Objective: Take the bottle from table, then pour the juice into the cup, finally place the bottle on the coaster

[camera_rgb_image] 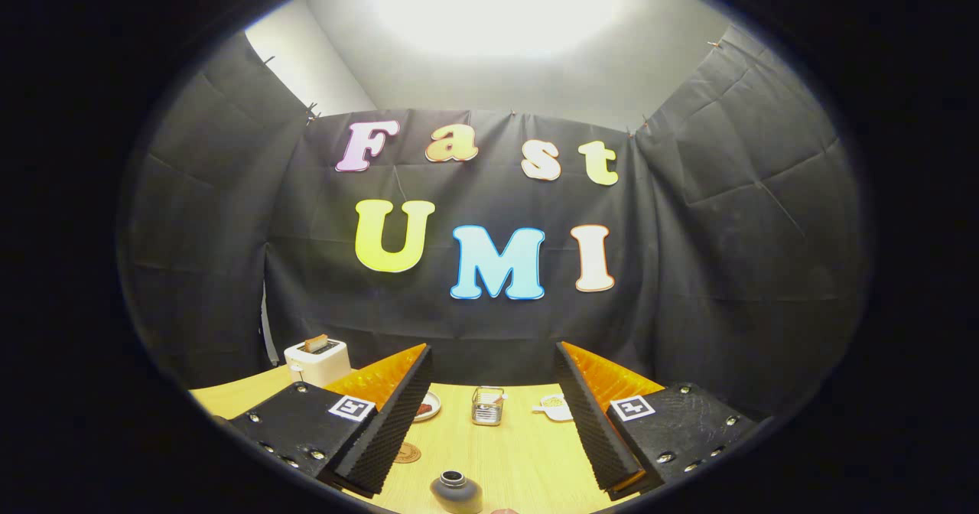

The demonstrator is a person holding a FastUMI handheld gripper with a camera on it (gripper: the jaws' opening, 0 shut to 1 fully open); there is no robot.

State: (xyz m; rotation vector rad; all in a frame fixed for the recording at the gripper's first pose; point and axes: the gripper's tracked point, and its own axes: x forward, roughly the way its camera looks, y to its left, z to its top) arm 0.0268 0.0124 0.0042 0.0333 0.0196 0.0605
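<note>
The light wooden surface (528, 460) carries all items and ends at its far edge against the black cloth wall.

The gripper (489, 407) is open. Its two black ribbed fingers (390, 414) with orange backing stand wide apart and touch nothing.

A white toaster (317, 361) with a slice of toast in its slot stands at the far left corner of the surface, beyond the left finger.

A grey round-bodied bottle (456, 491) with a dark cap stands upright at the near edge of the surface, between the fingers and nearer than their tips.

A small clear glass cup (488, 405) stands near the far edge, between the fingers and beyond the bottle.

A small white plate (428, 405) lies left of the cup, partly hidden by the left finger.

A white flat item (555, 407) lies right of the cup.

A round brown coaster (407, 453) lies flat just beside the left finger, between bottle and plate.
</note>
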